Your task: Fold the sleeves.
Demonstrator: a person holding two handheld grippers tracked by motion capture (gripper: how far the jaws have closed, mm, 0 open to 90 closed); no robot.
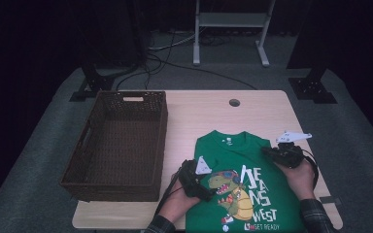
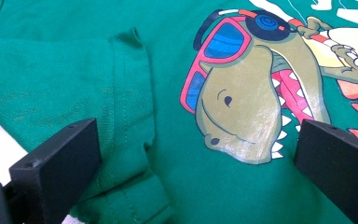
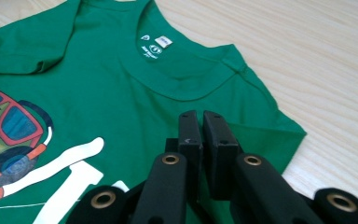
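Table: pale wooden table (image 1: 267,114), dark wicker basket (image 1: 119,141) at left
Garment: green dinosaur-print cotton T-shirt (image 1: 233,160) lying flat
Left tongs (image 2: 196,154): released, straddling the folded sleeve; pinch the hem squarely
Right tongs (image 3: 200,135): clenched, apparently empty; open before gripping the shoulder

You have a light wooden table (image 1: 272,109) in the middle of the frame, with a round cable hole (image 1: 234,102) near its far edge. On its left half sits a dark wicker basket (image 1: 162,131). At lower centre a green T-shirt (image 1: 223,150) lies flat, print up, collar toward the far edge.
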